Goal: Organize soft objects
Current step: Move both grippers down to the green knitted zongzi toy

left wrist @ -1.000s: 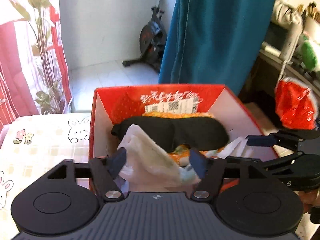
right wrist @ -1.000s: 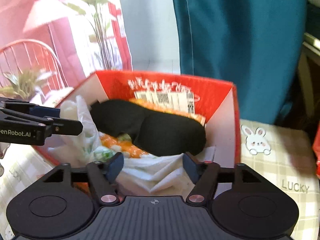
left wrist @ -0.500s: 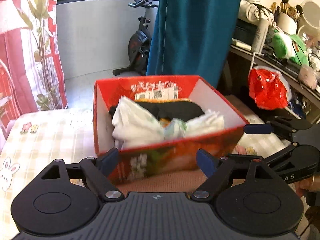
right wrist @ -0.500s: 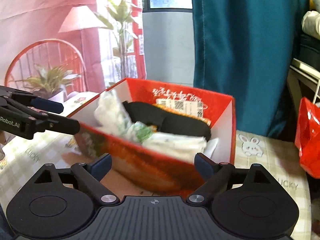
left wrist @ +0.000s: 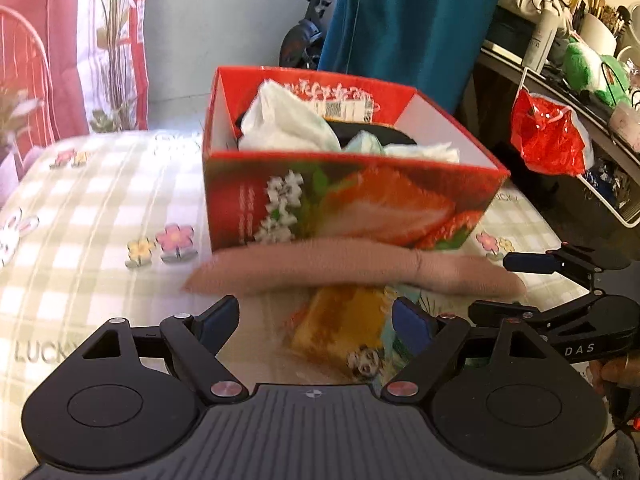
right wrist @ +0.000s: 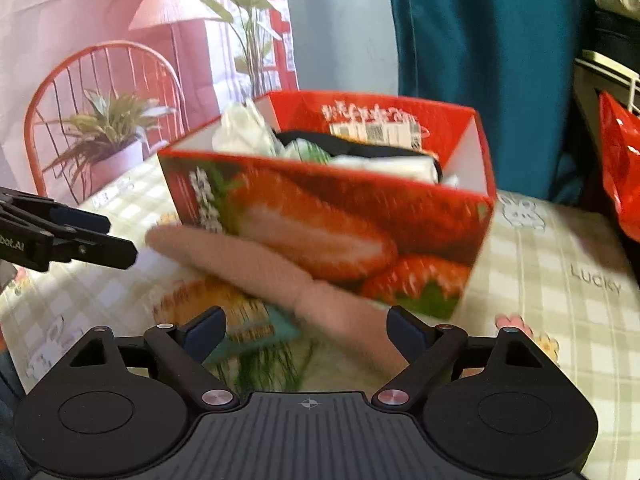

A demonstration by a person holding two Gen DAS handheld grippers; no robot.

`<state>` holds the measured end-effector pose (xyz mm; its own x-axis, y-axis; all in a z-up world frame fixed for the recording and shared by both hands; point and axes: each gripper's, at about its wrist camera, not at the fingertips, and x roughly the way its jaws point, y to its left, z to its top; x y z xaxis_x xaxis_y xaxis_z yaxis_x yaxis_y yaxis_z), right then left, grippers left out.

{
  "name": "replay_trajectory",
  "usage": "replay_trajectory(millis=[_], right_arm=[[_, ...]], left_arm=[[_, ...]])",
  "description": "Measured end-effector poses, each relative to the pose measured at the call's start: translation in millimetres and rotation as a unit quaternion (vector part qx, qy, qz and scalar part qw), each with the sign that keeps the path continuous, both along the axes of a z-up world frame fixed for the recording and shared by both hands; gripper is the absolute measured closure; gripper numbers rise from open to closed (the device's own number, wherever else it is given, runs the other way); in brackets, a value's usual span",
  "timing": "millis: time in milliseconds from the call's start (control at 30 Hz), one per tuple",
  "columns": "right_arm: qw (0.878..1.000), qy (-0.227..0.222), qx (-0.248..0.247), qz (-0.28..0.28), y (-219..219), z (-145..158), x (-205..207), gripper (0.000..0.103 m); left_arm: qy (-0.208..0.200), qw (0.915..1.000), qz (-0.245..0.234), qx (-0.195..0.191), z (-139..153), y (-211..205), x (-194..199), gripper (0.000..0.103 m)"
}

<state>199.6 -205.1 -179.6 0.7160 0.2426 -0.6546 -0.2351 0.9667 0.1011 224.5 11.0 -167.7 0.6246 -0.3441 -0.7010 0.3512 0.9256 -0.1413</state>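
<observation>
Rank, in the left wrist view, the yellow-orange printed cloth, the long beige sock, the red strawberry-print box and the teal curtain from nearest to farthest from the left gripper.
1. Yellow-orange printed cloth: on the table, between the open left gripper's fingers.
2. Long beige sock: lying crosswise just beyond.
3. Red strawberry-print box: behind the sock, centre.
4. Teal curtain: hanging far behind, upper right.
</observation>
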Motion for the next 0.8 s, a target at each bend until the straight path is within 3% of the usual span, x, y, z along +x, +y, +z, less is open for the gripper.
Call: replay_trajectory(millis=[333,467,567,633,800], right_arm=[[0.998,0.011,-0.051,0.017,-21,-30,-55,0.017],[0.999,0.019,-0.05,0.01,-30,-39,-64,0.018],[0.999,0.024,-0.035,0.012,-35,-43,-63,0.027],[0.999,0.031,-0.04,0.02,-33,-46,-63,0.04],[0.997,0.042,-0.041,0.041,-19,-52,-63,0.046]], left_arm=[[0.022,0.9997,-0.004,-0.01,-30,-29,-23,0.018],[0.032,0.9995,-0.001,-0.007,-34,-33,-28,0.018],[0.036,0.9993,0.003,-0.003,-35,-32,-30,0.018],[0.038,0.9992,0.006,-0.001,-36,-33,-32,0.018],[0.046,0.9988,0.013,-0.002,-38,-29,-33,0.018]])
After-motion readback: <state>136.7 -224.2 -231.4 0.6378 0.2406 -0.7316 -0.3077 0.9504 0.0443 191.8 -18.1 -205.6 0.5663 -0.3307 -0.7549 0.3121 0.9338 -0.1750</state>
